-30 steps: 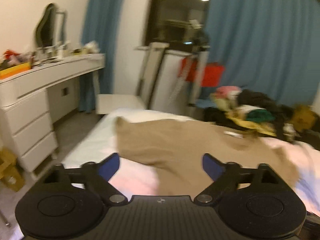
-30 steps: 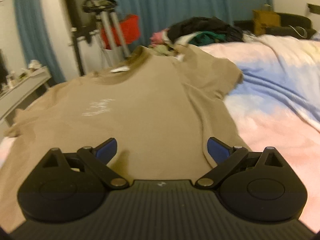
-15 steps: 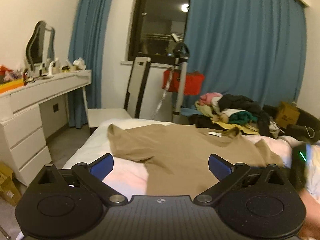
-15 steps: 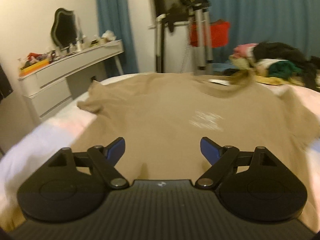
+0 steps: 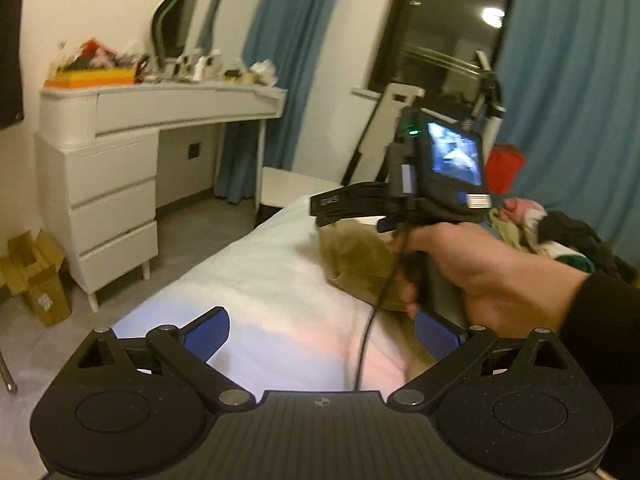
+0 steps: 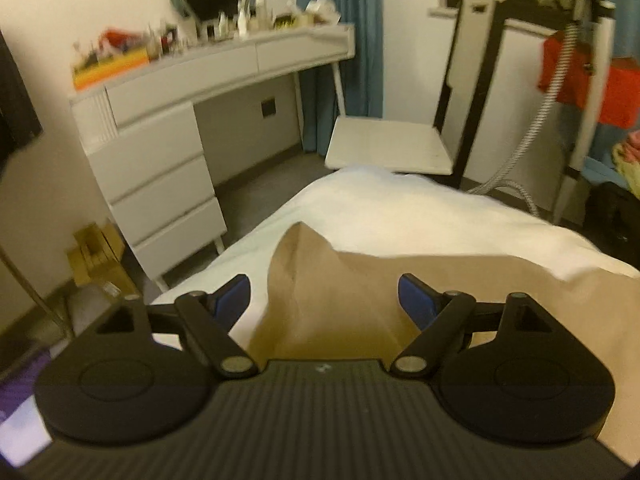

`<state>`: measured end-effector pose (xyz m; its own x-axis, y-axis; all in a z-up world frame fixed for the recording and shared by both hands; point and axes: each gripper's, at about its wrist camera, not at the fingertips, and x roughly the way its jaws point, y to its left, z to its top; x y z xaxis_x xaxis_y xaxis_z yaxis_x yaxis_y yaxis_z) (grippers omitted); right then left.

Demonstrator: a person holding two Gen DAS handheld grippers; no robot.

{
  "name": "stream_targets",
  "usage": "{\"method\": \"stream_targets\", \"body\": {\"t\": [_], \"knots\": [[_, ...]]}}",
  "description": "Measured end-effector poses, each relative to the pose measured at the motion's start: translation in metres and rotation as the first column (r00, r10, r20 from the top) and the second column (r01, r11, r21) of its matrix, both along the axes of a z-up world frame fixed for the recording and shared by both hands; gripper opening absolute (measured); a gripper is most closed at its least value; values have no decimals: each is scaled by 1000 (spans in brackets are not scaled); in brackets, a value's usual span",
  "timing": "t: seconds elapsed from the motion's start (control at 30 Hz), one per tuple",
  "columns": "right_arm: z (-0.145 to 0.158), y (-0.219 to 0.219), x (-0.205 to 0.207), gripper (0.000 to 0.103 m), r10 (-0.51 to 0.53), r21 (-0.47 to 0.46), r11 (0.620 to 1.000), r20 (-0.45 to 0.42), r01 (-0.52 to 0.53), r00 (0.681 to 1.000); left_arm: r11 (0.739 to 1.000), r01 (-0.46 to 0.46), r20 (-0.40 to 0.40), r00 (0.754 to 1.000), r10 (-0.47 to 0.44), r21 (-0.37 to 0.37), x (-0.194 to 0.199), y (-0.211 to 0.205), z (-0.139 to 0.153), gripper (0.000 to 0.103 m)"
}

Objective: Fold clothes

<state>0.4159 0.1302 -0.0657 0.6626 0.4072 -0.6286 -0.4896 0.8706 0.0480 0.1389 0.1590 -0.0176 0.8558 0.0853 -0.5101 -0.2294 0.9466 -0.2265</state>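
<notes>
Tan T-shirt (image 6: pixel 344 280), spread on white bedding (image 6: pixel 400 208), sleeve centre-frame between spread, empty jaws of right gripper (image 6: pixel 324 300); left gripper (image 5: pixel 320 332), lower frame, likewise wide and empty; advice: pinch sleeve edge squarely for a straight crease.

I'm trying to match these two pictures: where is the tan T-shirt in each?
Left wrist view: the tan T-shirt lies right of centre on the bed, partly behind the hand.
Right wrist view: it fills the lower middle, between the open right gripper's fingers.
Shared landmark: the white dresser.
</notes>
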Motion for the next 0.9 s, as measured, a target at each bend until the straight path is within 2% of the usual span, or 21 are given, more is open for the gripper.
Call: {"method": "stream_targets", "body": {"t": [0.07,0.1,0.13,0.2,0.27,0.37,0.47,0.53,0.6,0.7,0.77,0.83,0.87,0.9], "knots": [[-14,15,12,68,-5,-33,999,1,5,1000,999,-11,-20,1000,10,-41,12,6,-9,100],[-19,19,15,57,-18,-46,999,5,19,1000,998,-15,-32,999,13,-67,17,10,-14,100],[-24,23,19,31,-32,-59,998,8,32,999,996,-18,-40,999,14,-92,21,13,-17,100],[-22,21,19,9,-88,-5,996,30,89,996,993,-31,-35,999,27,-113,23,16,-19,99],[-12,22,18,9,-106,39,994,58,104,993,992,-51,-22,999,49,-112,25,21,-19,99],[3,24,24,9,-127,58,991,121,121,984,990,-82,-3,997,82,-113,28,27,-19,99],[11,15,41,8,-185,104,979,124,173,975,986,-103,-14,995,102,-129,27,35,-22,99],[7,12,54,8,-206,124,973,94,194,974,985,-111,-11,994,111,-135,25,37,-22,99],[0,9,60,8,-201,93,977,81,194,976,985,-116,-10,993,115,-126,26,40,-22,99],[-4,1,52,12,-208,117,973,77,198,975,987,-113,-7,994,113,-119,27,42,-22,99],[2,-8,41,27,-211,143,970,81,198,974,989,-100,0,995,100,-110,26,40,-21,99],[13,-24,17,77,-215,168,966,97,197,972,993,-79,14,997,81,-90,24,35,-18,99],[19,-34,3,85,-220,181,963,105,198,970,995,-68,21,997,70,-79,23,31,-16,99],[24,-44,-11,87,-224,195,960,112,199,968,996,-56,27,998,58,-68,21,28,-14,99]]}}
